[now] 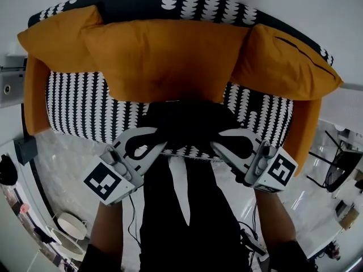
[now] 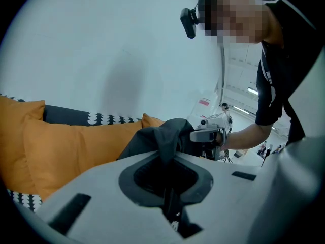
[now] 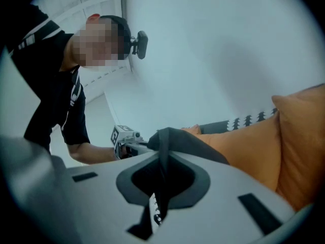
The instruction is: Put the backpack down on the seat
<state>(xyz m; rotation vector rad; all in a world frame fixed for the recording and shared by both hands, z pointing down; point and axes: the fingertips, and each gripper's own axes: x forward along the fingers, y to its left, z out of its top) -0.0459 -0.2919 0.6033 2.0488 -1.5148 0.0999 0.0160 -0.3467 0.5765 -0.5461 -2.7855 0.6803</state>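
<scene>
As left gripper (image 1: 156, 145) and right gripper (image 1: 219, 147) clamp jaws tight on the backpack (image 1: 184, 123), settle it level on the seat (image 1: 79, 112) beyond.

A sofa (image 1: 79, 109) with a black-and-white patterned seat stretches just beyond the fingertips of the left gripper (image 1: 153, 147) and right gripper (image 1: 220, 146); three orange cushions lean along its back; the middle cushion (image 1: 164, 58) lies straight past both fingertips; the left cushion (image 1: 57, 35) and right cushion (image 1: 286, 64) flank them, farther out.
</scene>
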